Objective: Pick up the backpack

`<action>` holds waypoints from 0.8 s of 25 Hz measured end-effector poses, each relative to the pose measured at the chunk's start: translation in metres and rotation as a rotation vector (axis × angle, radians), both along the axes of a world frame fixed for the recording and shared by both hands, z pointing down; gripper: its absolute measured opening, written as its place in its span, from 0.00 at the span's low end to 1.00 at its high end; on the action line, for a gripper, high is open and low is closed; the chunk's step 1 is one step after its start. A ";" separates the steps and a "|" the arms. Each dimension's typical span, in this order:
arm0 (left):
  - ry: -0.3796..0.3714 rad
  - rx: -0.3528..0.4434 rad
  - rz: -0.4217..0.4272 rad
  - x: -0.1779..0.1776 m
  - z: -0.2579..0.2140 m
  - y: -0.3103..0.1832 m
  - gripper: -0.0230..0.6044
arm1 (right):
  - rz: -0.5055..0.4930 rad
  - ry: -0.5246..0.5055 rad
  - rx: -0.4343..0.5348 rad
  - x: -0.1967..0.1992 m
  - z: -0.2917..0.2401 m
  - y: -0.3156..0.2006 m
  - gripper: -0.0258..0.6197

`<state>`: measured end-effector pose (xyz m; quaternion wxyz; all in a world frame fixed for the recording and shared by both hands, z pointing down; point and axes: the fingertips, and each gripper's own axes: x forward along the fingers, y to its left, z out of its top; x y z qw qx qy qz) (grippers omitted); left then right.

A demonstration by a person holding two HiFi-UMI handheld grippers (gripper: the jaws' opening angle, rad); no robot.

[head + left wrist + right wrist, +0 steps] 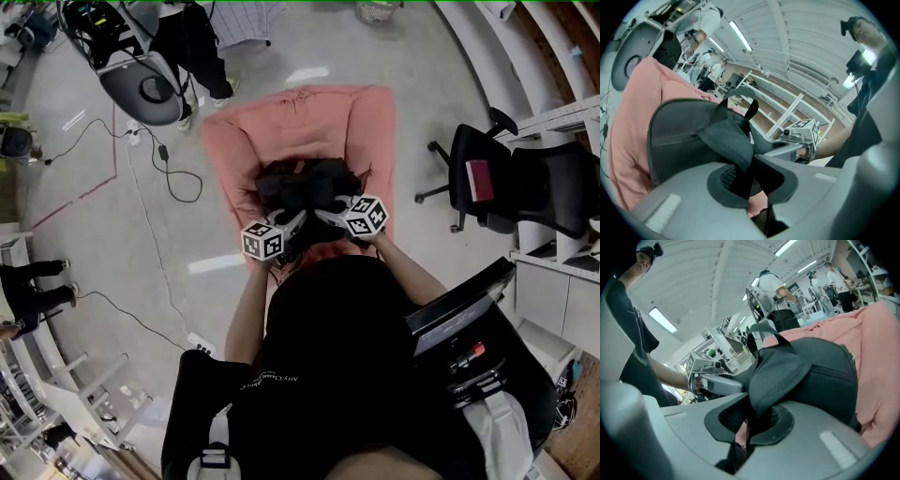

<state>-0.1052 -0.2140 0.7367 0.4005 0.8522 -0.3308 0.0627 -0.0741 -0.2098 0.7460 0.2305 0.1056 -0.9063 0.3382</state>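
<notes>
A wide pink cover (281,131) lies spread on the floor in front of the person, and the dark backpack (300,183) sits on it near the person's edge. In the head view the bag's long side runs across, from the person's left to right, and it lies just ahead of both grippers and a little below them.

The left gripper (298,223) and right gripper (323,216) are side by side at the bag's near edge, close together, so neither hand is nearer than the other.

The left gripper's own view shows its jaws clenched on a padded strap (729,136), with the bag's body bulging beyond against the pink cover. The right gripper's view shows the same on its side: jaws clamped on a second strap (778,373).

With both holds at the near edge, the bag will likely swing toward the person when raised, so an even, straight-up lift seems called for.
</notes>
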 end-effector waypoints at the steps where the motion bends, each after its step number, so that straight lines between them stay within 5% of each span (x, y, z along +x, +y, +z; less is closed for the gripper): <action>1: 0.013 0.015 -0.013 -0.002 -0.009 -0.001 0.10 | 0.009 -0.033 0.002 -0.001 -0.009 -0.001 0.11; 10: 0.191 0.033 -0.222 -0.026 -0.057 -0.011 0.11 | 0.135 -0.281 -0.047 0.003 -0.067 -0.014 0.11; 15: 0.196 0.036 -0.273 -0.019 -0.069 -0.010 0.11 | 0.201 -0.347 -0.051 0.014 -0.087 -0.026 0.11; 20: 0.164 0.061 -0.225 -0.018 -0.091 -0.009 0.14 | 0.244 -0.376 -0.036 0.018 -0.104 -0.026 0.11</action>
